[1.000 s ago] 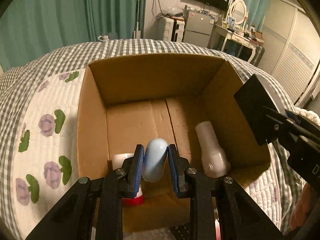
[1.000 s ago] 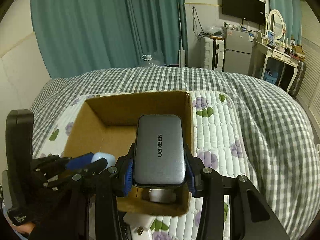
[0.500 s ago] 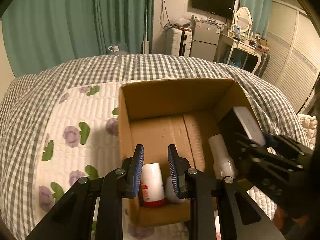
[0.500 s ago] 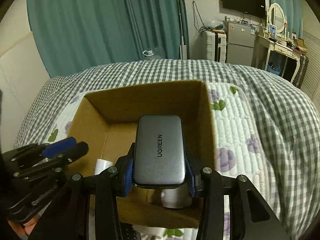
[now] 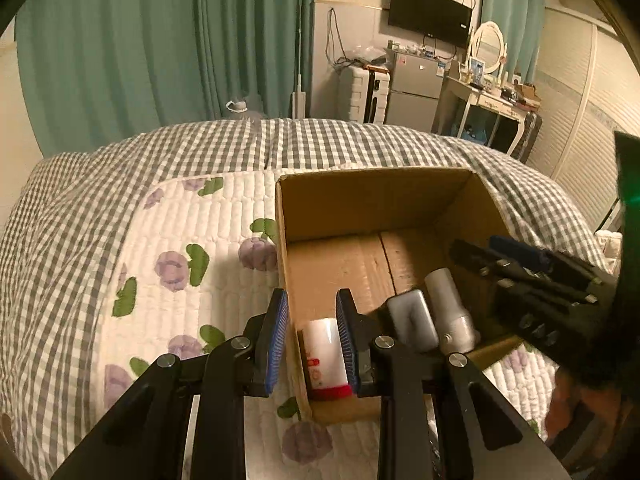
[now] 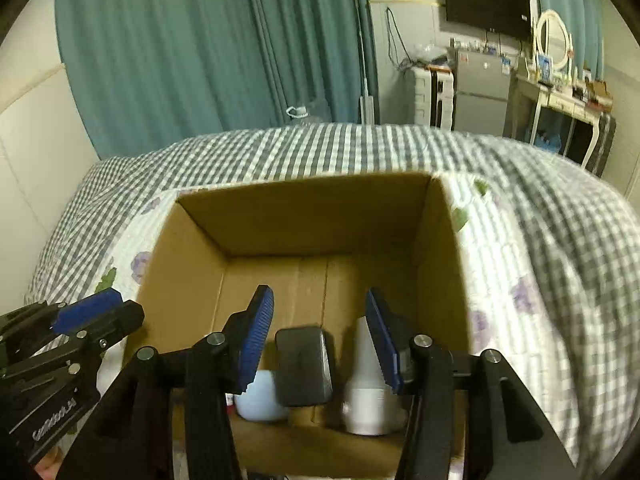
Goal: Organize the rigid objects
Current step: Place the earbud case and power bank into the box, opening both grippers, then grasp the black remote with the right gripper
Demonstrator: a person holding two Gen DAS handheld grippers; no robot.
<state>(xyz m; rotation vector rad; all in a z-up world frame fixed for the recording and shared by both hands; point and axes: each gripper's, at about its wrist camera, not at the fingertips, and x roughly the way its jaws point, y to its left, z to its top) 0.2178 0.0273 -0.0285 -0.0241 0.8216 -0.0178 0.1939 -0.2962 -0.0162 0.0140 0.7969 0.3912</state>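
Observation:
An open cardboard box (image 5: 376, 196) (image 6: 304, 216) sits on the bed. Along its near wall lie a white bottle with a red cap (image 5: 324, 356), a light blue rounded object (image 6: 260, 398), a grey power bank (image 5: 412, 320) (image 6: 302, 366) and a white bottle-shaped object (image 5: 450, 316) (image 6: 370, 384). My left gripper (image 5: 312, 344) is open and empty over the box's near left corner. My right gripper (image 6: 316, 338) is open and empty, just above the power bank; it also shows in the left wrist view (image 5: 520, 268).
The box rests on a white quilted pad with purple flowers (image 5: 180, 264) over a grey checked bedspread (image 6: 560, 240). Teal curtains (image 5: 160, 48), a small fridge (image 5: 412, 96) and a dressing table (image 5: 492, 100) stand beyond the bed.
The left gripper let go of the blue object into the box and drew back left. The right gripper opened and the power bank now lies in the box.

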